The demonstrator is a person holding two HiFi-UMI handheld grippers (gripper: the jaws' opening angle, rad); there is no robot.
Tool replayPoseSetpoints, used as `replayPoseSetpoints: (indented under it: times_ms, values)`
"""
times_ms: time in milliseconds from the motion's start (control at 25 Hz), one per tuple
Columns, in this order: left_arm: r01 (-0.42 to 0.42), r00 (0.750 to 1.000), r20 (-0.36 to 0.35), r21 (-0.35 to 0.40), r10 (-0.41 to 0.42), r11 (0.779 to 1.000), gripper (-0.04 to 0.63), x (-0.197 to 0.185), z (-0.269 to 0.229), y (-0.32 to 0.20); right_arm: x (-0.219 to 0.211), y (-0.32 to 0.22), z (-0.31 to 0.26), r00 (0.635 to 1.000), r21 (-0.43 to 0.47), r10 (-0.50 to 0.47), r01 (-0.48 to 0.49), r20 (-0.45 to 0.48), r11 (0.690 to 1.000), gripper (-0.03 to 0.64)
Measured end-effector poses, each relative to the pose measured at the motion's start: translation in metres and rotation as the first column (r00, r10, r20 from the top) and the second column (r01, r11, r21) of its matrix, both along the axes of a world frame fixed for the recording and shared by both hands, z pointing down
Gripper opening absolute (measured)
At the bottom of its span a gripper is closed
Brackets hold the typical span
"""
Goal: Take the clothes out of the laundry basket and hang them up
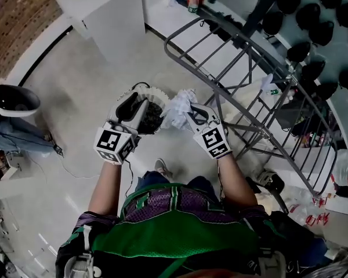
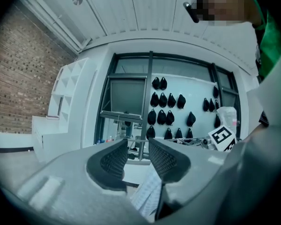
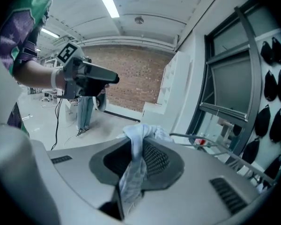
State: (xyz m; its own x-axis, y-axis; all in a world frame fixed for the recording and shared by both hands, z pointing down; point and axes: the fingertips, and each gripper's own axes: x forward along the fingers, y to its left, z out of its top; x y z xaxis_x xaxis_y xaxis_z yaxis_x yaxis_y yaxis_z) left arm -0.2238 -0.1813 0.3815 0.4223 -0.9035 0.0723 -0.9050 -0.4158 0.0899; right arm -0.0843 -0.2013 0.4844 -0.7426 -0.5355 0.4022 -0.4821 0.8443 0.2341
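In the head view my right gripper (image 1: 188, 112) is shut on a crumpled white cloth (image 1: 178, 105), held up over the round white laundry basket (image 1: 157, 94) on the floor. The right gripper view shows that cloth (image 3: 132, 172) pinched between the pads and bunched over the tips of the right gripper (image 3: 138, 143). My left gripper (image 1: 138, 102) hovers just left of it above the basket. Its jaws stand apart in the left gripper view (image 2: 138, 146); a strip of the cloth (image 2: 148, 196) shows low in the gap. The grey drying rack (image 1: 220, 45) stands to the right.
A white cabinet (image 1: 104, 10) stands at the back, with bottles (image 1: 192, 1) on a ledge. Black shapes (image 1: 313, 22) hang on the pale wall behind the rack. Cables and a standing person's legs (image 1: 20, 139) are at the left. My shoe (image 1: 161, 167) is near the basket.
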Motion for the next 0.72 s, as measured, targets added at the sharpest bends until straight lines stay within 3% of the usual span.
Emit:
replayPoseSetpoints:
  times_ms: [240,400,720]
  values:
    - [-0.066,0.997,-0.028,0.067,0.068,0.996,0.15,0.014,-0.032,-0.013,0.018,0.001,-0.076,0.999,0.124,0.025,-0.029,0.033,0.992,0.067]
    - [-0.138,0.99,-0.01,0.119,0.14,0.983,0.15,0.036,-0.056,-0.022,0.031,0.013,-0.125,1.0,0.234,0.017,-0.022,0.025,0.972,0.067]
    - [-0.344,0.935,-0.009,0.215,0.354,0.914,0.15,0.124,-0.113,-0.033,0.075,0.039,-0.18,0.998,0.393,-0.018,0.037,-0.052,0.919,0.066]
